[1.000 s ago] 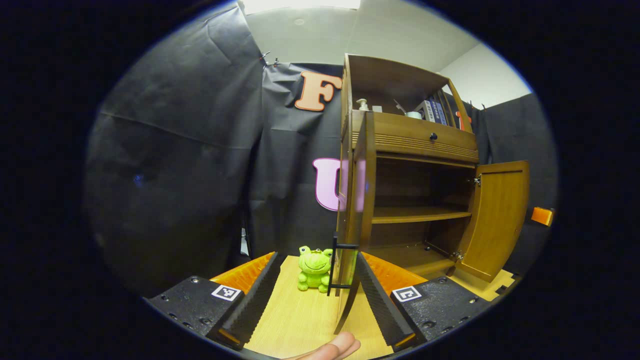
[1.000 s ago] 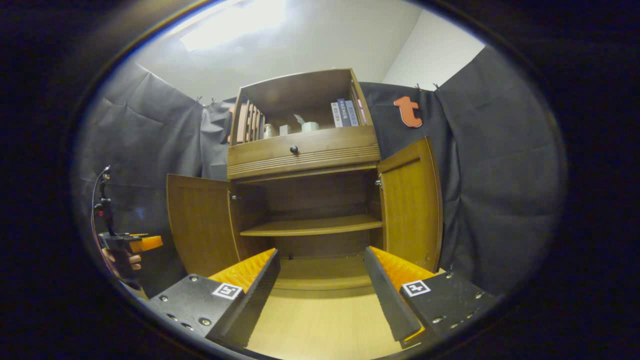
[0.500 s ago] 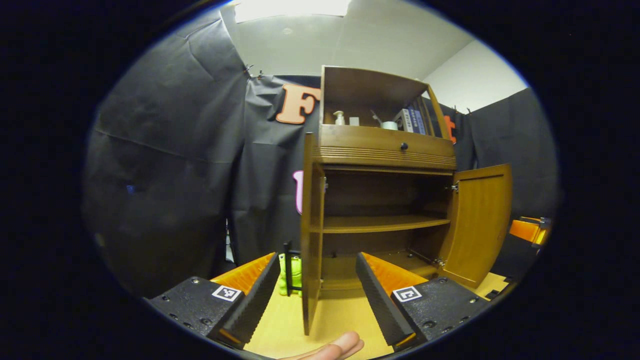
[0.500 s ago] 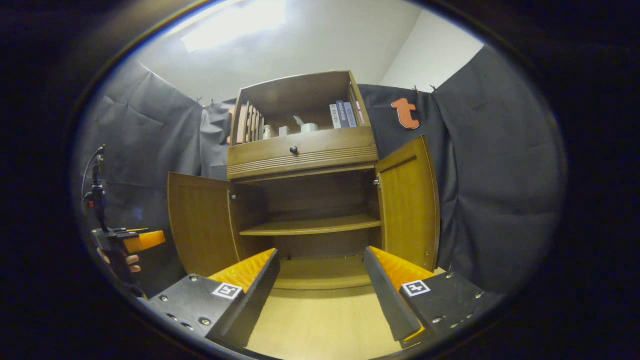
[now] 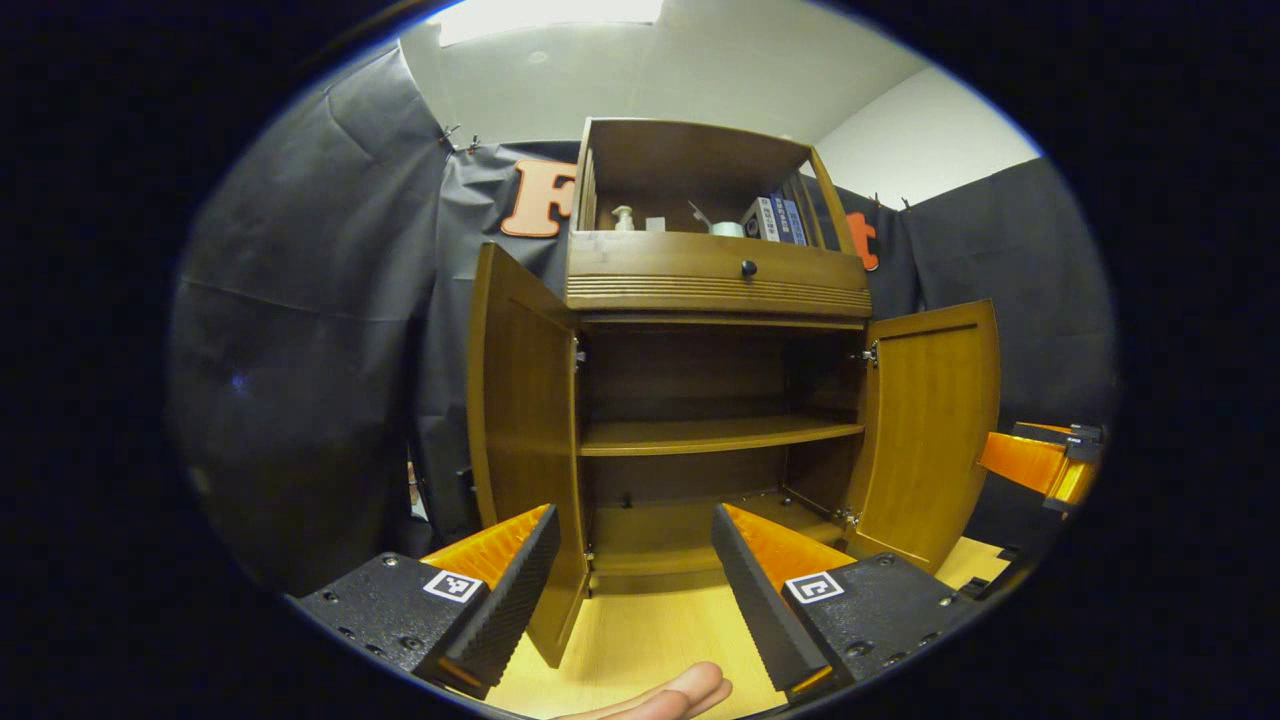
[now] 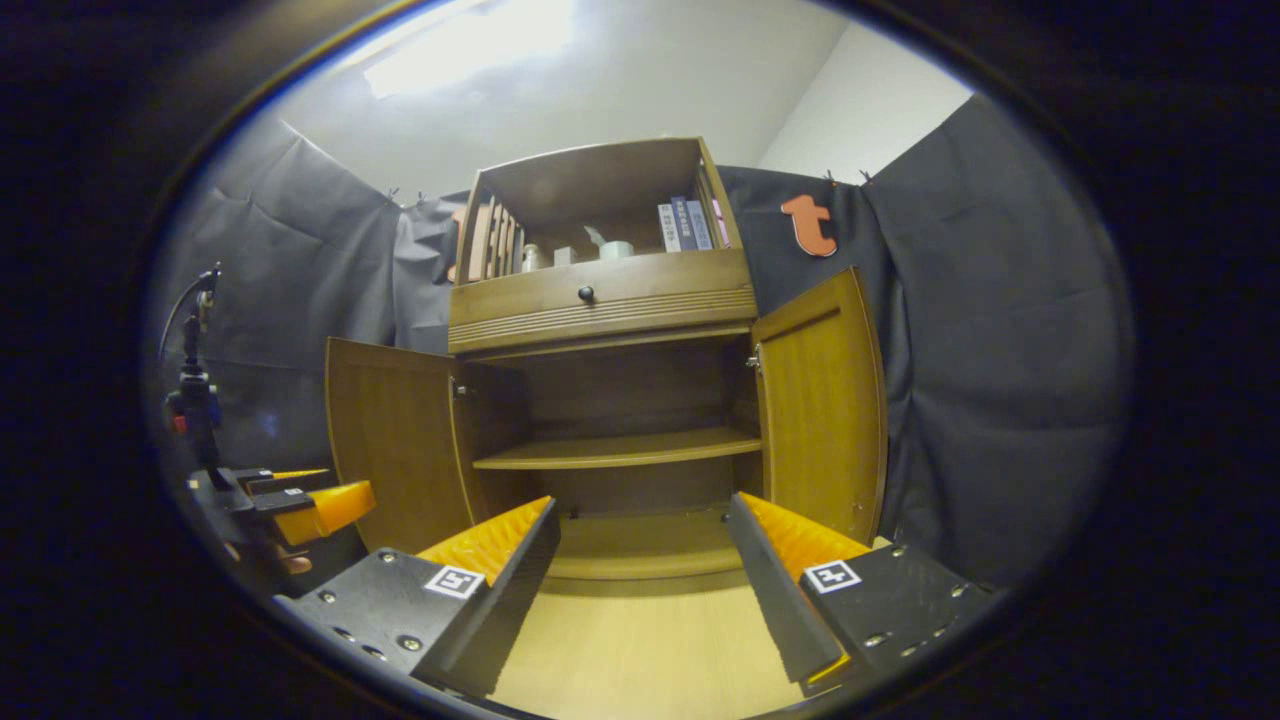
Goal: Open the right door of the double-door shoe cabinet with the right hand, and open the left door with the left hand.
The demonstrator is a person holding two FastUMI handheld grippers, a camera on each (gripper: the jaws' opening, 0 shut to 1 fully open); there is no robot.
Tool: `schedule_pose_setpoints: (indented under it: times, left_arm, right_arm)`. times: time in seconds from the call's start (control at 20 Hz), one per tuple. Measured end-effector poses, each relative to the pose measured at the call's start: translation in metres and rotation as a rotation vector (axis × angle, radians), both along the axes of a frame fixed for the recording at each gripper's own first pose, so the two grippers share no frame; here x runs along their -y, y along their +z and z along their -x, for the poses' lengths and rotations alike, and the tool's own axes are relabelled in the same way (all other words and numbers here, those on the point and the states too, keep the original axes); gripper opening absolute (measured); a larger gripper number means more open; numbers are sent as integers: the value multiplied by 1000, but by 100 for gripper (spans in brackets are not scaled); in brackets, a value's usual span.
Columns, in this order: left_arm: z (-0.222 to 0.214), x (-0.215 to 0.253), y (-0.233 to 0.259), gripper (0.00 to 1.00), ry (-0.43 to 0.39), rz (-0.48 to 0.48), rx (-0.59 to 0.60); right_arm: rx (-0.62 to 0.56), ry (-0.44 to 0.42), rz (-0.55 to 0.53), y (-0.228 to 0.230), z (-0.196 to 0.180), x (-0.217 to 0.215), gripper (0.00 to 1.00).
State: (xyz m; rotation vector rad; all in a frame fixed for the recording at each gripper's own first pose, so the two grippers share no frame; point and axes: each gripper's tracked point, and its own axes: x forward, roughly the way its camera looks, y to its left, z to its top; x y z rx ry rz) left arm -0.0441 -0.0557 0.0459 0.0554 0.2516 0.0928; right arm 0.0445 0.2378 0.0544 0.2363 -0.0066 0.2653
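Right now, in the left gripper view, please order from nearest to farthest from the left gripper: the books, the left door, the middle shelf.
1. Left door: its lower edge stands between the left gripper fingers, left of centre.
2. Middle shelf: inside the cabinet, straight ahead.
3. Books: top compartment, upper right, farthest.

Books (image 5: 772,217) stand upright at the right end of the top open shelf, with a white cup (image 5: 727,228) just beside them and a pump bottle (image 5: 624,217) farther left. A round black knob (image 5: 748,267) sits on the drawer (image 5: 650,268) below. The light wooden surface (image 6: 640,660) lies in front, under a white ceiling (image 6: 620,90).
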Motion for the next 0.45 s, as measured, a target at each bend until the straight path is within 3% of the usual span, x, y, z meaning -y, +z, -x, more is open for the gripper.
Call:
schedule_pose_setpoints:
  times: [0.3, 0.4, 0.45]
  left_arm:
    - [-34, 13, -22, 89, 19, 47, 36]
    - [-45, 10, -32, 94, 40, 59, 24]
    - [-51, 10, -36, 89, 47, 63, 20]
  right_arm:
    - [0, -20, -58, -3, -19, 6, 100]
    - [2, -23, -85, -5, -22, 10, 100]
    - [4, -48, -94, -5, -24, 18, 100]
